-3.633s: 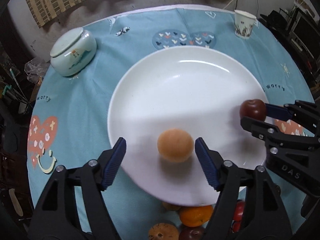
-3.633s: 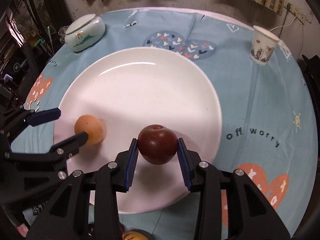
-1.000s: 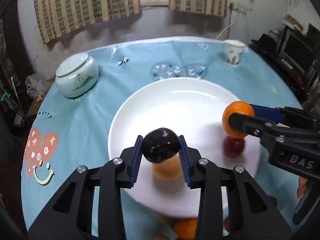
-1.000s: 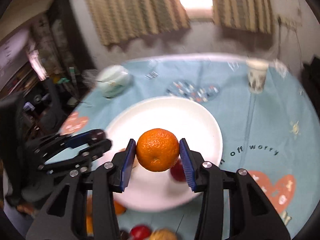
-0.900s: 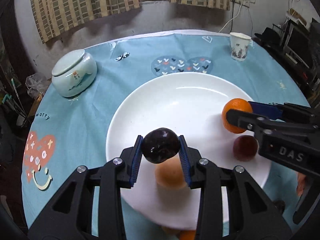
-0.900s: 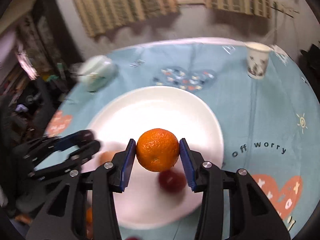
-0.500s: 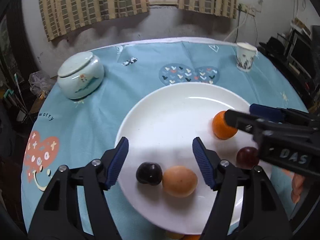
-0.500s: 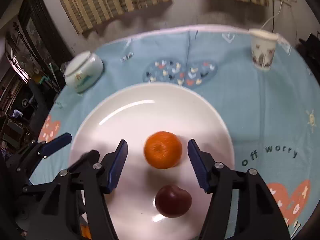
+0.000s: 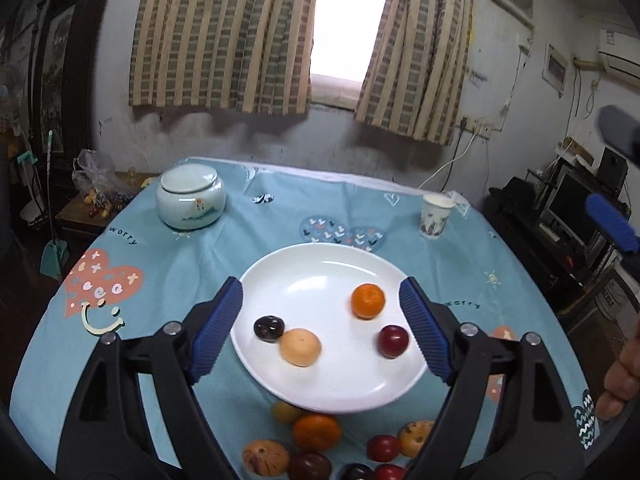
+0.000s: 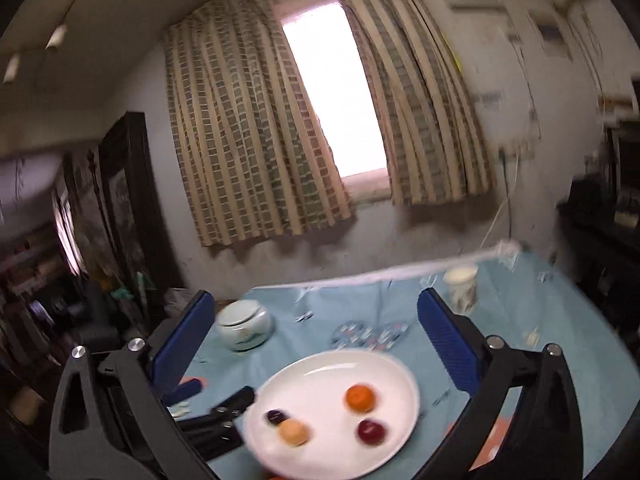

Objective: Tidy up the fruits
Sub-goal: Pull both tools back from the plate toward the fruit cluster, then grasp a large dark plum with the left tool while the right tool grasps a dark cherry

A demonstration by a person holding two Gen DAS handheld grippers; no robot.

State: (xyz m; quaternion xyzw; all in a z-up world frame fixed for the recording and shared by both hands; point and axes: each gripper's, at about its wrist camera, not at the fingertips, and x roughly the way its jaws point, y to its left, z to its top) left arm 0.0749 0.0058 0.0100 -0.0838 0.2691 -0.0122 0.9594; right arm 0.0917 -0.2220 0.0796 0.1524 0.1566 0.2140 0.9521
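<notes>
Both claws, left (image 9: 320,332) and right (image 10: 316,340), spread wide, just opened, nothing between. Four fruits on plate (image 9: 320,396) mid-worktop; loose fruit pile (image 9: 320,440) at near edge cut off. Right view blurred.

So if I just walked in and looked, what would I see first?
Probably the big white plate in the middle of the blue tablecloth, with four fruits on it: an orange, a red plum, a dark plum touching a tan fruit. Then the bright window between striped curtains behind the table.
</notes>
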